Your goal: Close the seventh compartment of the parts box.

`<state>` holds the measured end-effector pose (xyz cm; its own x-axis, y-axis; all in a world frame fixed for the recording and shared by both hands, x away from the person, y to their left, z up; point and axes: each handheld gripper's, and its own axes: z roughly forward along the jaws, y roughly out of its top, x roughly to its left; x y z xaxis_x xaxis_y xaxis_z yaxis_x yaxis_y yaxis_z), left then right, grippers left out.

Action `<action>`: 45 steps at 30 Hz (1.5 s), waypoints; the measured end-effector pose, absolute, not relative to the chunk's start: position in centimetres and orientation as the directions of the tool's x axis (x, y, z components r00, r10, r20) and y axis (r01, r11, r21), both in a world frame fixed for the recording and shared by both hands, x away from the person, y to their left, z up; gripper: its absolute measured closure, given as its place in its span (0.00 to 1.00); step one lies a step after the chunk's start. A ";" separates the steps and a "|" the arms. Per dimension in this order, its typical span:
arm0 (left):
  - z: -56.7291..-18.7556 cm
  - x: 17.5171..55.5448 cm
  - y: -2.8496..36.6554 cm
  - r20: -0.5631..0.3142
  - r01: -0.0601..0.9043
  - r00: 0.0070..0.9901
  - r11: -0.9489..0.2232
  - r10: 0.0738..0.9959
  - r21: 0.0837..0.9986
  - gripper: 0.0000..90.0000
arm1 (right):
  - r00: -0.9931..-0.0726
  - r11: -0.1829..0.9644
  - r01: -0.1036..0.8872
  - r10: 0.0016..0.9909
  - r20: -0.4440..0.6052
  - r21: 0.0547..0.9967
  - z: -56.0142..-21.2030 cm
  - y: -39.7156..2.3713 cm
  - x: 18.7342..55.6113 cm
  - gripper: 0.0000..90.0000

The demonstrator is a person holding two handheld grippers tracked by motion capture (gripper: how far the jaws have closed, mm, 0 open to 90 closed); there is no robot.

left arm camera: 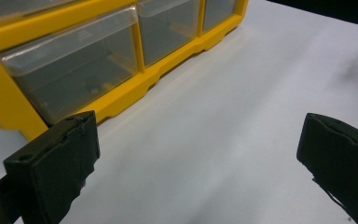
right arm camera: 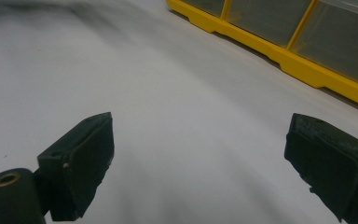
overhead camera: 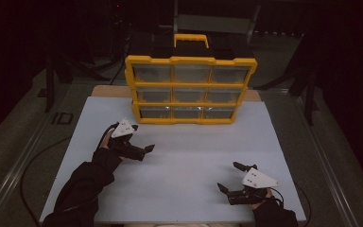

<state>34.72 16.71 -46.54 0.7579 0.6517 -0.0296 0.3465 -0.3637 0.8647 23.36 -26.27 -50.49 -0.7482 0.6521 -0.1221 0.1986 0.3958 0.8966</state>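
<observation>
High view: the yellow drawer cabinet (overhead camera: 190, 89) is standing at the table's (overhead camera: 184, 189) far edge, the left gripper (overhead camera: 139, 142) hovering just before it, the right gripper (overhead camera: 230, 177) well apart. Gripper views: both jaws are gaping wide, empty

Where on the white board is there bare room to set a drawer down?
Free: the wide strip between the left gripper and right gripper, and the patch right of the yellow drawer cabinet. The white board is crowded only along the cabinet's base.

Upright yellow drawer cabinet (overhead camera: 190, 88) at the table's far edge, nine clear drawers seemingly all shut.
</observation>
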 end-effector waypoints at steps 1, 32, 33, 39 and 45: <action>-46.5 34.7 16.7 -0.030 0.346 0.758 -0.364 0.652 0.865 0.00 | -0.748 0.397 0.198 0.652 -0.123 0.896 -50.5 -26.3 23.4 0.09; -48.3 30.4 19.8 -0.023 0.365 0.731 -0.362 0.682 0.858 0.00 | -0.748 0.394 0.197 0.652 -0.122 0.898 -50.5 -26.2 23.3 0.09; -48.3 30.4 19.8 -0.023 0.365 0.731 -0.362 0.682 0.858 0.00 | -0.748 0.394 0.197 0.652 -0.122 0.898 -50.5 -26.2 23.3 0.09; -48.6 29.3 20.6 -0.020 0.376 0.715 -0.359 0.699 0.854 0.00 | -0.748 0.396 0.197 0.652 -0.124 0.897 -50.5 -26.2 23.3 0.09; -48.7 28.4 21.1 -0.009 0.387 0.688 -0.357 0.725 0.850 0.00 | -0.748 0.398 0.196 0.652 -0.126 0.896 -50.5 -26.1 23.3 0.09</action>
